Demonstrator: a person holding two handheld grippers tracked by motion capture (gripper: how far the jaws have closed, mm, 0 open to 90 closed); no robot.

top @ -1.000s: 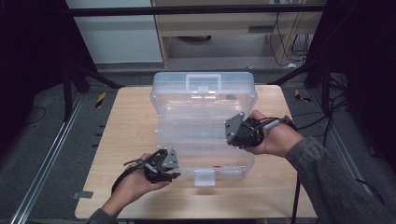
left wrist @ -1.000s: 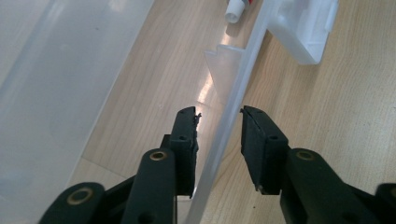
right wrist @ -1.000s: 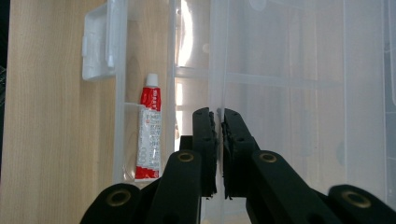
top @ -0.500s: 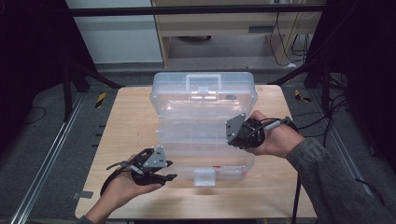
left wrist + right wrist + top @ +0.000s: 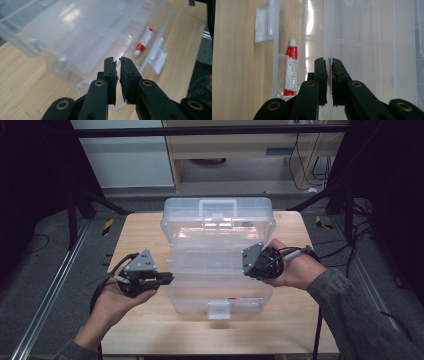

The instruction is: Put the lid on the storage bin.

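Note:
A clear plastic organiser box [image 5: 200, 235] lies open on the wooden table [image 5: 135, 235], lid folded back. A small red and white tube [image 5: 245, 300] [image 5: 143, 42] [image 5: 290, 71] rests in its front compartment. My left gripper [image 5: 170, 279] [image 5: 118, 60] hovers off the box's left front corner. Its jaws have just been closing, stand almost together, and nothing is between them. My right gripper [image 5: 248, 267] [image 5: 329, 61] sits over the box's right side and points across it, shut on a thin clear plastic wall [image 5: 328, 30] that runs into its jaws.
The box's white latch [image 5: 218, 310] [image 5: 160, 56] [image 5: 263, 23] hangs at its front edge and the handle [image 5: 217, 206] at the back. Bare wood lies left, right and in front of the box. Black frame rails and cables surround the table.
My left hand has risen and drawn away from the box's front left edge to the left, and its jaws have closed. The right hand and the box have stayed put.

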